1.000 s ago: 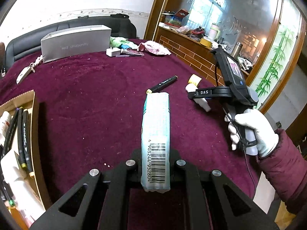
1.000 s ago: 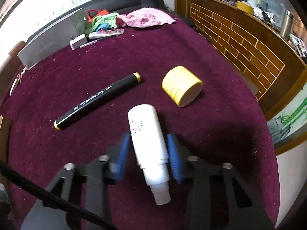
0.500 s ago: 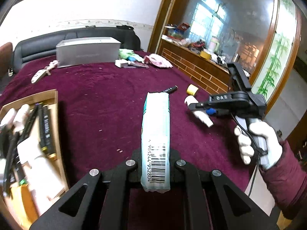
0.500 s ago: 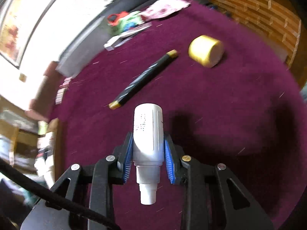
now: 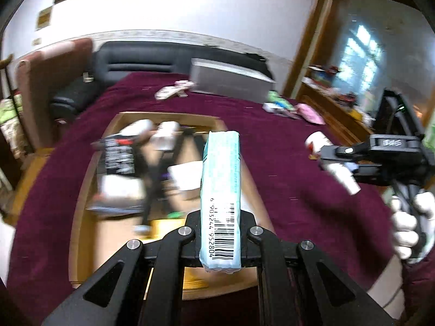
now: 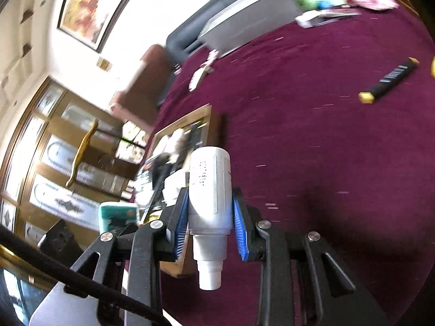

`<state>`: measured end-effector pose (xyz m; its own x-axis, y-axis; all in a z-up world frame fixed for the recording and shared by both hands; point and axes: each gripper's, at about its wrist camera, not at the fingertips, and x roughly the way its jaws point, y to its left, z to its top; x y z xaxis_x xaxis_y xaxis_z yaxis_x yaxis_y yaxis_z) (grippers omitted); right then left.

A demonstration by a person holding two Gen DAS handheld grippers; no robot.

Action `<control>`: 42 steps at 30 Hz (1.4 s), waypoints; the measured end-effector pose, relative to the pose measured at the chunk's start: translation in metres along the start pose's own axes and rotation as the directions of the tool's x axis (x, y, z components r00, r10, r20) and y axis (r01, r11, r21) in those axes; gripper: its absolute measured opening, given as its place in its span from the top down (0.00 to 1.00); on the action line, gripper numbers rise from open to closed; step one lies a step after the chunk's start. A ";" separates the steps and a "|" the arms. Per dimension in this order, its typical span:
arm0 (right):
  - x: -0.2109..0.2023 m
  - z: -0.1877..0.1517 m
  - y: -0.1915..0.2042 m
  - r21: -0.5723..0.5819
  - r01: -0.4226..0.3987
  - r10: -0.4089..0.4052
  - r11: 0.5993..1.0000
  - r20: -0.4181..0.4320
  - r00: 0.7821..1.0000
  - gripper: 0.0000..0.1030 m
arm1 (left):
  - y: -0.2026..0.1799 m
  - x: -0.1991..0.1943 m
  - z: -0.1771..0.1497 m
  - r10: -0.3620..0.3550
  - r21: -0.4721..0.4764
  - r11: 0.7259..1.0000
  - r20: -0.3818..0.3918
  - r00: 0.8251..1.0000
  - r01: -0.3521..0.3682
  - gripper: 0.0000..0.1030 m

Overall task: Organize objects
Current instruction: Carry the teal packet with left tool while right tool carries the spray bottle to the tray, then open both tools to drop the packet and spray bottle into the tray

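tissue pack (image 5: pixel 220 190): pinched in left tongs (image 5: pixel 220 233), above wooden tray (image 5: pixel 81 190) | white bottle (image 6: pixel 210 190): pinched in right tongs (image 6: pixel 209 217), beside tray | left: black marker (image 6: pixel 391 80) on maroon surface (image 6: pixel 326 149) | stage: mid-task, both unplaced

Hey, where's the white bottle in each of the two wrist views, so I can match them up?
Left wrist view: the white bottle is at the right edge, clamped in the right gripper above the maroon cloth.
Right wrist view: the white bottle sits low in the centre, between the blue pads, cap end toward the camera.
Shared landmark: the wooden tray of stationery, left of the bottle in both views.
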<state>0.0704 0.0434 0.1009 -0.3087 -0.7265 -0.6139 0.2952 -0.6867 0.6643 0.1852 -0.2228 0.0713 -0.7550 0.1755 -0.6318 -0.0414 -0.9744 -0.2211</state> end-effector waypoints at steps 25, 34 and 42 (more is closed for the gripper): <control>0.156 0.017 0.097 -0.198 0.108 -0.141 0.974 -0.157 0.977 0.73 | 0.077 0.038 -0.006 0.121 -0.134 0.982 -0.104 0.987 -0.135 0.91; 0.188 0.029 0.100 -0.277 0.258 -0.298 0.926 -0.112 0.948 0.73 | 0.073 0.041 -0.004 0.139 -0.122 0.981 -0.098 0.985 -0.151 0.91; 0.191 0.032 0.092 -0.241 0.261 -0.294 0.935 -0.115 0.949 0.68 | 0.076 0.038 -0.006 0.136 -0.151 0.977 -0.097 0.986 -0.149 0.58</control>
<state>0.0099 -0.1581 0.0581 -0.2761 -0.4901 -0.8267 0.4139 -0.8370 0.3580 0.1571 -0.2894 0.0257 -0.6863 0.0546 -0.7253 0.1714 -0.9570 -0.2342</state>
